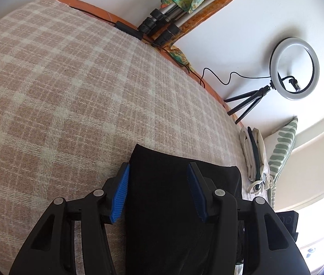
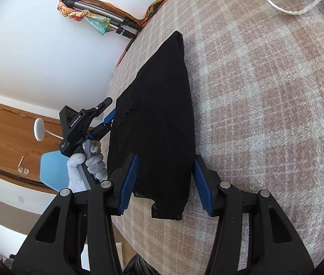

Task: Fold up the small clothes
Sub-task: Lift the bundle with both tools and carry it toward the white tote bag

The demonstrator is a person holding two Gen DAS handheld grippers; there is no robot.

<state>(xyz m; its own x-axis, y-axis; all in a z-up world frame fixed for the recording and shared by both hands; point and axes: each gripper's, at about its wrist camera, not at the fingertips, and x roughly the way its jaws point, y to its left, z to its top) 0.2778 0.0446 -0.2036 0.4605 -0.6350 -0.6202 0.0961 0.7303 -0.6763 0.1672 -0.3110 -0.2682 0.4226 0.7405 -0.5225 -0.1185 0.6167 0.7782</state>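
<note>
Black garment (image 2: 157, 119) between open right hand-held gripper (image 2: 165, 183) pads

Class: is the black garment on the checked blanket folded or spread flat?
Folded: the black garment lies as a narrow doubled strip, layered edges showing.

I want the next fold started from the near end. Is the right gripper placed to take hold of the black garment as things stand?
Probably yes: the right gripper is open, the black garment's near end lies between its pads, nothing blocking.
</note>
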